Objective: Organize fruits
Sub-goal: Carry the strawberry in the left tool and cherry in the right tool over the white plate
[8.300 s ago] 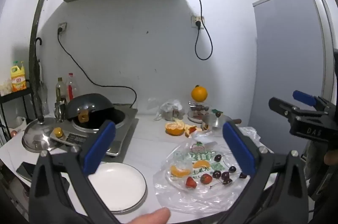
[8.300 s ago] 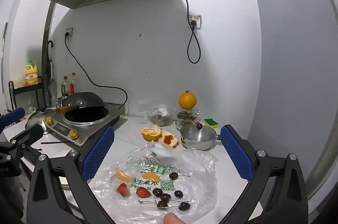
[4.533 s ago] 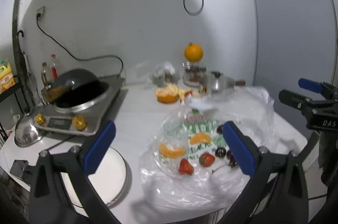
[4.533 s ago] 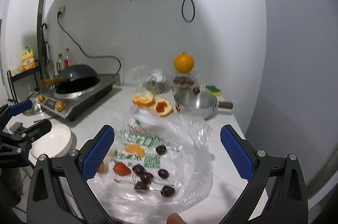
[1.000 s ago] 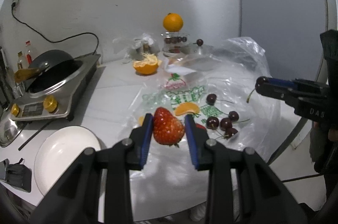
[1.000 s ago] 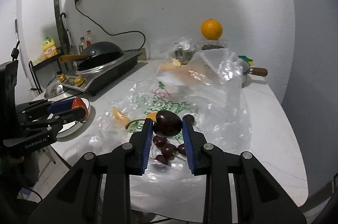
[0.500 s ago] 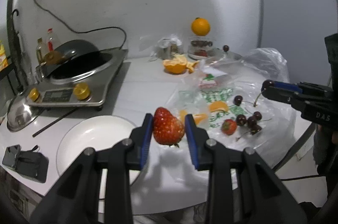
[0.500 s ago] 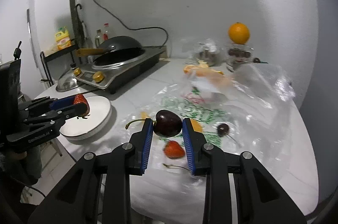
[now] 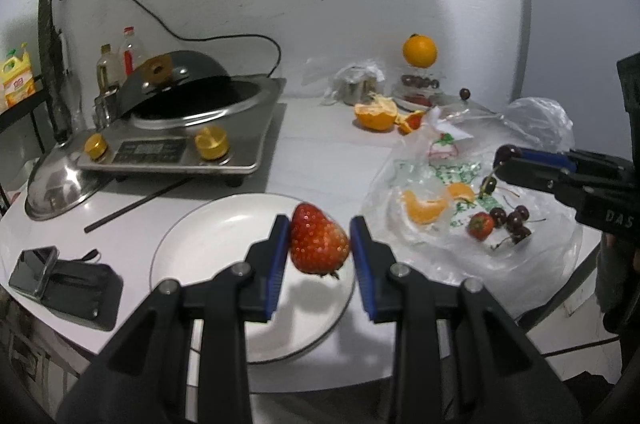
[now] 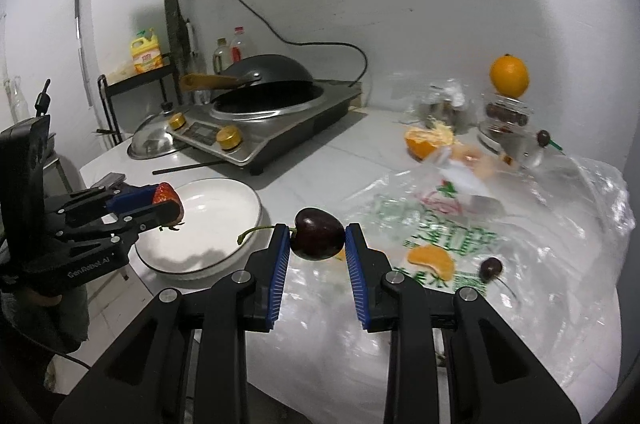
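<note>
My left gripper (image 9: 319,244) is shut on a red strawberry (image 9: 317,244) and holds it above the right part of the white plate (image 9: 208,248). My right gripper (image 10: 317,239) is shut on a dark cherry (image 10: 317,232) with a green stem, just right of the plate (image 10: 208,220), over the edge of the clear plastic bag (image 10: 520,244). On the bag lie orange segments (image 9: 424,209), a strawberry (image 9: 480,226) and several cherries (image 9: 514,220). The left gripper with its strawberry also shows in the right wrist view (image 10: 168,207).
An induction cooker with a black wok (image 9: 192,111) stands at the back left, a steel lid (image 9: 60,187) beside it. A phone on a black case (image 9: 60,276) lies left of the plate. A peeled orange (image 9: 376,113), a whole orange (image 9: 419,51) and jars stand at the back.
Both grippers have swung left with their fruit. The strawberry is now over the white plate; the cherry has come next to the plate's right rim.
</note>
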{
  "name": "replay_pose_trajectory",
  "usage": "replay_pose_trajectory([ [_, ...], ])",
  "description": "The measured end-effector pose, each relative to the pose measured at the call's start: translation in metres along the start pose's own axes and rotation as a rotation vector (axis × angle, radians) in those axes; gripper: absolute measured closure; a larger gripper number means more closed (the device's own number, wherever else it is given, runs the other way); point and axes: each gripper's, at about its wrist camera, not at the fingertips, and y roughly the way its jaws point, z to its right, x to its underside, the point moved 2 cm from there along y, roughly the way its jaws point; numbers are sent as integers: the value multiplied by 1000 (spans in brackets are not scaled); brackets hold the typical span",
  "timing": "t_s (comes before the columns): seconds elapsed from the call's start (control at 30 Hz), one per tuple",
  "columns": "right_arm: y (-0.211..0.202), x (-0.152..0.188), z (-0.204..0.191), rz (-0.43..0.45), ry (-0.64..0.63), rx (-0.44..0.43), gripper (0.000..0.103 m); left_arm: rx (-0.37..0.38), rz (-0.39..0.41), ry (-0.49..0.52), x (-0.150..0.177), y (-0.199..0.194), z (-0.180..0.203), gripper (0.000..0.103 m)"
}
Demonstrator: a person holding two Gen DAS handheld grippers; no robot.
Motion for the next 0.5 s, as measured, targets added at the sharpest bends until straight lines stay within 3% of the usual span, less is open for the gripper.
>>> replay_pose_trajectory([
  [0.5,37,-12,-48,-39,-54,-72,73,-32,-41,-64,19,10,-42,71],
])
